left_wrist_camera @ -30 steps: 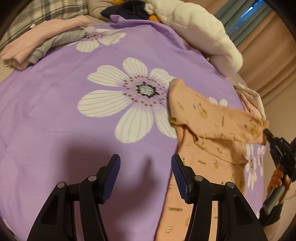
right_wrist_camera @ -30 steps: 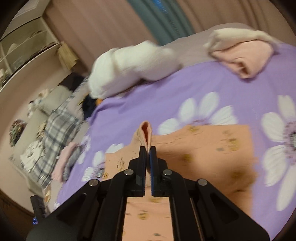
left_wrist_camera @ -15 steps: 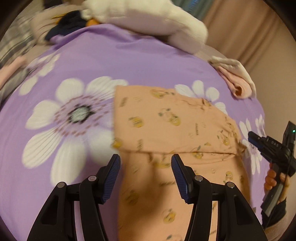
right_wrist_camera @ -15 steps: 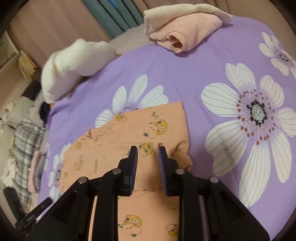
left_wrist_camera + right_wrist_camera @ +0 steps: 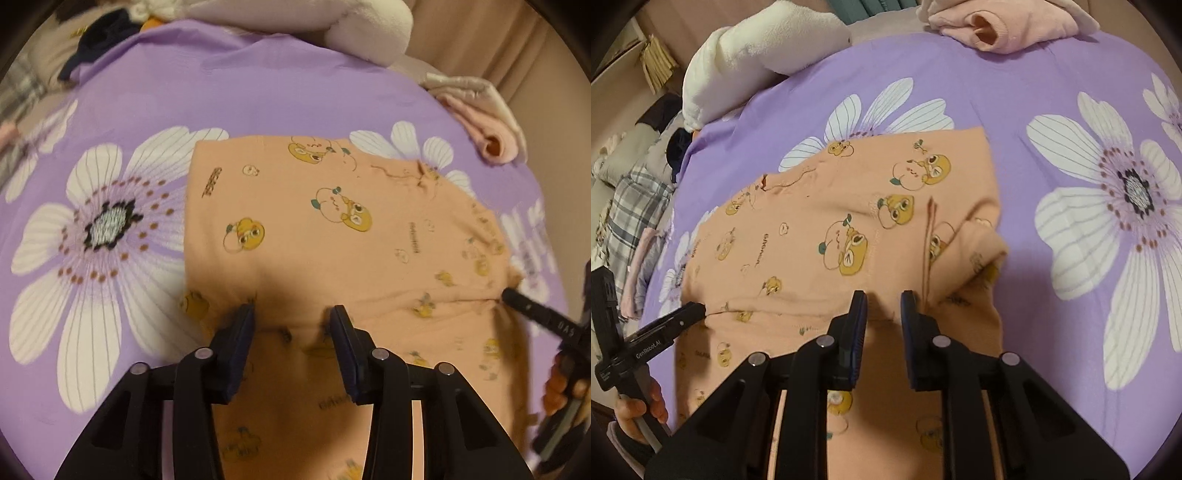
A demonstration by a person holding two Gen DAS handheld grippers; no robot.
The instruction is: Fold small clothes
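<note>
Lying flat on the purple bedspread (image 5: 295, 92), the peach garment (image 5: 332, 229) had one portion already folded over the rest, and both grippers had come down to the folded edge nearest the cameras.

At the left of that edge, the left gripper (image 5: 291, 314) stood with its fingers (image 5: 242, 328) spread, their tips on or just above the cloth; the jaws had just been closing, yet no cloth was visibly gathered between them and nothing was pinched. At the right, the right gripper (image 5: 884, 299) kept a narrower gap; its fingers (image 5: 858, 314) were parted astride a small ridge of cloth and did not appear to press on it. A small flap (image 5: 975, 251) stuck up by the right corner of the fold.

The step in hand was judged to be taking hold of this edge for the next fold. To do it well, each gripper should go low enough to catch every layer, not the top one alone. Both should close at matching points along the edge so the fold would run straight. The raised flap should be tucked or flattened first, as it would likely bunch inside the fold. Other folded clothes (image 5: 1008, 22) lay at the far edge, well apart.
</note>
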